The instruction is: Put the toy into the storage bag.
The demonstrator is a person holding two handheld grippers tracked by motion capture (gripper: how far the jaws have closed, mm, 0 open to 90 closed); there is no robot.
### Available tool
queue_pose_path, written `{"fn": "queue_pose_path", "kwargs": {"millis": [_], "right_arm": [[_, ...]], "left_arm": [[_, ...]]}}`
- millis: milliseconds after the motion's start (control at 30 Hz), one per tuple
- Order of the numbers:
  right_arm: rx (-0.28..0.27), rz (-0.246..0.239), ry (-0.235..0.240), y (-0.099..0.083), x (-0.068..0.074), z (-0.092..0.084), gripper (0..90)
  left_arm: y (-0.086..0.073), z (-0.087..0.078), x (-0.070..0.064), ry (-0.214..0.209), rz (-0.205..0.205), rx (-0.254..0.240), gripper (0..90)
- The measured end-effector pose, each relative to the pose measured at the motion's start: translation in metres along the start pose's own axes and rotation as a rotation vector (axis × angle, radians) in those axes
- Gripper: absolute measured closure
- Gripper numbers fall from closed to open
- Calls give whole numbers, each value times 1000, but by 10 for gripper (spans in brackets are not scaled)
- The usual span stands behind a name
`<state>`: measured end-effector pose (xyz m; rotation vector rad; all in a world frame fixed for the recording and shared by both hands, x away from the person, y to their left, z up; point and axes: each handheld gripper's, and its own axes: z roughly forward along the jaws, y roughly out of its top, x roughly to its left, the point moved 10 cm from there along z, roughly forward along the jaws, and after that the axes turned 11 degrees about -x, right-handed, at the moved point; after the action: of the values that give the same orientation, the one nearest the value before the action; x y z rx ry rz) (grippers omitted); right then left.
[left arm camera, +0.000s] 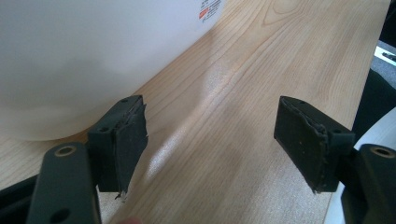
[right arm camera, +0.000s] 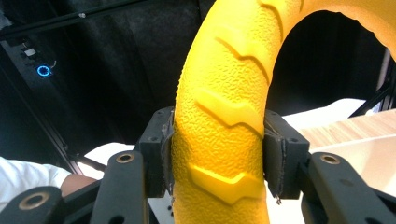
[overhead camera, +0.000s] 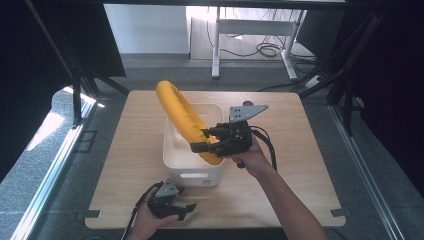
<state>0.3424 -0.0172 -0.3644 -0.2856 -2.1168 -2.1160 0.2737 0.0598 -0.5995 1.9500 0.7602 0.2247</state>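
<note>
Left gripper (overhead camera: 172, 206): sits at the near edge of the bench, just in front of the white bin, held in the person's left hand (overhead camera: 145, 220). Jaws are spread wide with nothing between them, just bare wood showing in the left gripper view.
Left gripper pads (left arm camera: 128, 140): black, a bit ragged at the edges, hovering low over the bench top as far as I can tell.
Right gripper (overhead camera: 207, 140): jaws clamped on the yellow tire, one on each sidewall, so the tread faces its camera in the right gripper view.
Right hand (overhead camera: 250, 157): wraps the gripper body from the near right, forearm coming in from the bottom.
Yellow tire (overhead camera: 182, 117): rubbery ring with chevron tread, held tilted above the bin, its low end at the gripper over the bin's near right part and its high end leaning far-left past the bin's far rim. Can't tell if the low end touches the bin.
White bin (overhead camera: 192, 175): rectangular plastic tub with a handle slot on its near wall, around the middle of the bench.
Bench (overhead camera: 300, 165): light wood top, bare to the right and left of the bin.
Floor (overhead camera: 30, 175): grey carpet around the bench.
</note>
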Motion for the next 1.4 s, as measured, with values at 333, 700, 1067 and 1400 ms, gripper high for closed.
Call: {"fn": "queue_pose_path", "kwargs": {"millis": [333,700,1067,1400], "right_arm": [[34,33,-18,-20,-15,2,510],[43,84,-44,-45,-37,-7,489],[48,27,-105,-48,-38,-13,405],[-55,-29,-242,-38,-35,-42,289]], "left_arm": [[0,0,0,1,0,-2,256],[0,0,-1,-6,0,-1,256],[0,1,-3,-10,1,-1,255],[1,1,-2,-8,0,-3,256]]}}
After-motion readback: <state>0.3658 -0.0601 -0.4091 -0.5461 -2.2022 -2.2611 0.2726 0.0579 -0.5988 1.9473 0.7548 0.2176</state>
